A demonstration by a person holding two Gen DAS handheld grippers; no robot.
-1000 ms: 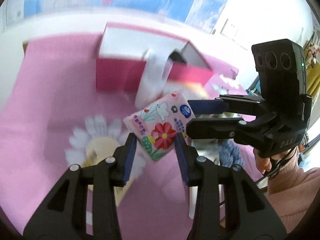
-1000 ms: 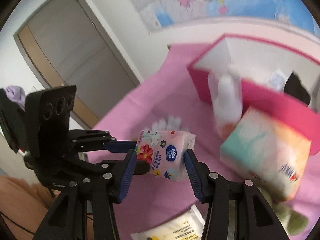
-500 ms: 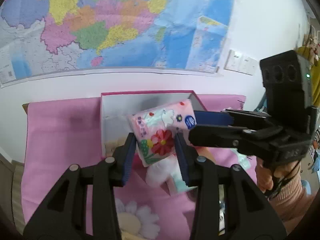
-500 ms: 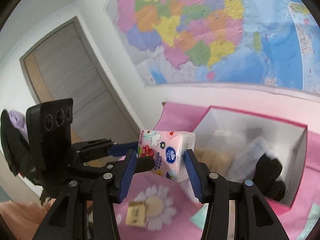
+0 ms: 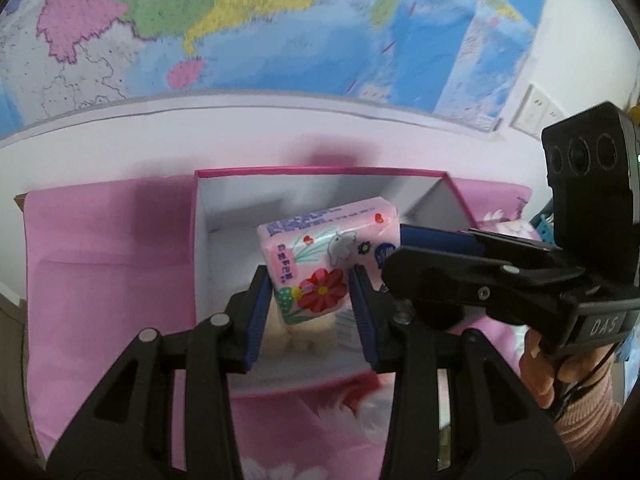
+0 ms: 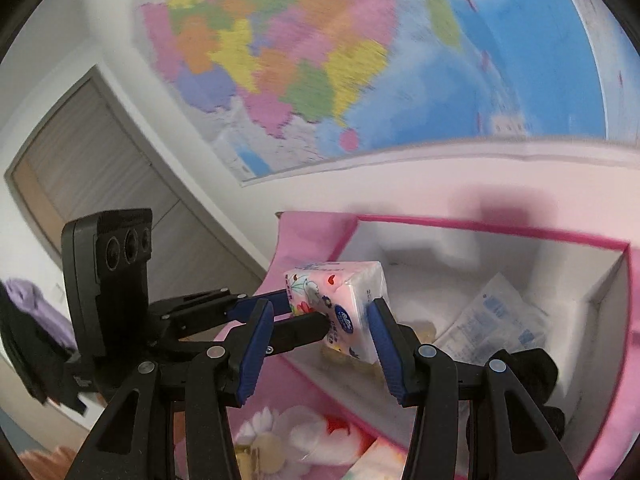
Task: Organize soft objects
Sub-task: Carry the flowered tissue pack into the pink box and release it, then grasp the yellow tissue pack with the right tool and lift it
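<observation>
A pink floral tissue pack (image 5: 328, 264) is held in the air over the open pink box (image 5: 320, 172) with white inside walls. My left gripper (image 5: 310, 300) is shut on the pack's near end. My right gripper (image 6: 326, 316) grips the same pack (image 6: 340, 300) from the side; its arm and camera block show at the right of the left wrist view (image 5: 500, 280). Inside the box lie a clear plastic packet (image 6: 496, 320), a black soft item (image 6: 528, 368) and a beige object (image 5: 296, 332), partly hidden.
The box (image 6: 480, 232) stands on a pink cloth (image 5: 108, 264) against a white wall with a coloured map (image 5: 240, 20). A flower-print patch (image 6: 280, 440) and another tissue pack (image 6: 376, 460) lie on the cloth in front. A door (image 6: 100, 184) is at left.
Both grippers have carried the tissue pack up from the cloth and forward until it hangs over the open box. The grip on it has not changed.
</observation>
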